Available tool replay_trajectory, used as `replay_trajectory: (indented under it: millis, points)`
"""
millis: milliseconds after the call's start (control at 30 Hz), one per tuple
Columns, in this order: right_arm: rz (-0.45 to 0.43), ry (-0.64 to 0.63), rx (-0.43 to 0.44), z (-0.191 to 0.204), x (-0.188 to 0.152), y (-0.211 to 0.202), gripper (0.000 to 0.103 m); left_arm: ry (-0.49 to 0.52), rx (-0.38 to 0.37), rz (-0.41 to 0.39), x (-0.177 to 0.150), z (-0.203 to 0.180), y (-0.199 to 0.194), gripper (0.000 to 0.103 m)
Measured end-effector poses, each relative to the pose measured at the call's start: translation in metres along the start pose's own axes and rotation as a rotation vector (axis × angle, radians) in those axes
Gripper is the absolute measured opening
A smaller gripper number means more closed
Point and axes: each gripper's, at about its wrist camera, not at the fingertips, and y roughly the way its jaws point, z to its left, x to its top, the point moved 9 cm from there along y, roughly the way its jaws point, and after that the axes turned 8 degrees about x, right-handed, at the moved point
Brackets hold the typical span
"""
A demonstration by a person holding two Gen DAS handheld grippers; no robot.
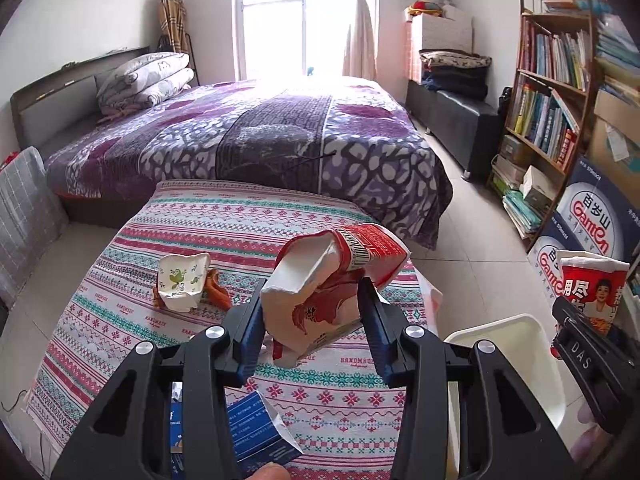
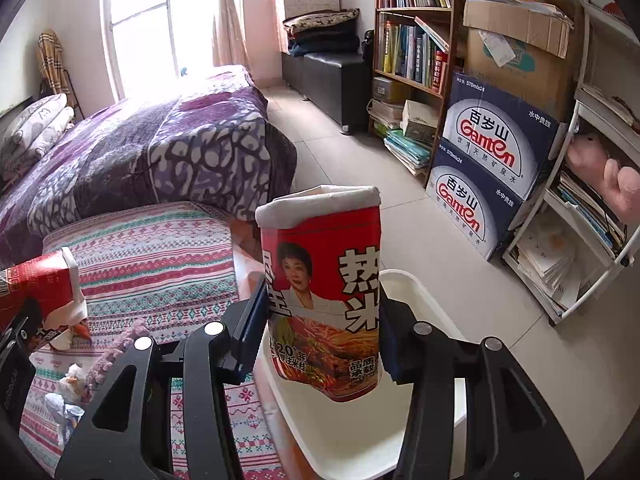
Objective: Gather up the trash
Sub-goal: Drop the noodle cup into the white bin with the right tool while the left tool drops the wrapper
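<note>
**Carry both cartons over the bin before letting go**

The right gripper clamps an upright red noodle cup, white plastic bin directly beneath. The left gripper squeezes a crushed red paper carton (still over the striped tablecloth); bring it across first.

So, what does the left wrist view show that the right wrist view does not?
Only the left wrist view: a crumpled white cup with green leaves and a blue box on the striped cloth, and the left tool shut on the crushed red carton.

Only the right wrist view: a white rack of papers, and the right tool gripping the red noodle cup above the white bin.

Both: the purple bed, the bookshelf, the Ganten boxes, the bin, and both red packages.
</note>
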Motion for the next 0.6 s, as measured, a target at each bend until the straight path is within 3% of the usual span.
replay_trajectory:
  millis: [133,200,400,600]
  points:
    - [0.001,0.022,-0.025,-0.019,0.000,-0.002,0.054,0.032,-0.030,0.004,-0.004,-0.020,-0.003,0.045]
    - [-0.015,0.029,-0.050,-0.030,0.003,-0.004,0.068,0.046,-0.048,0.006,-0.006,-0.031,-0.004,0.045]
    - [-0.037,0.057,-0.095,-0.061,0.006,-0.011,0.077,0.083,-0.091,0.014,-0.012,-0.061,-0.009,0.045]
    - [-0.035,0.103,-0.120,-0.090,0.006,-0.015,0.078,0.119,-0.126,0.018,-0.019,-0.090,-0.017,0.045]
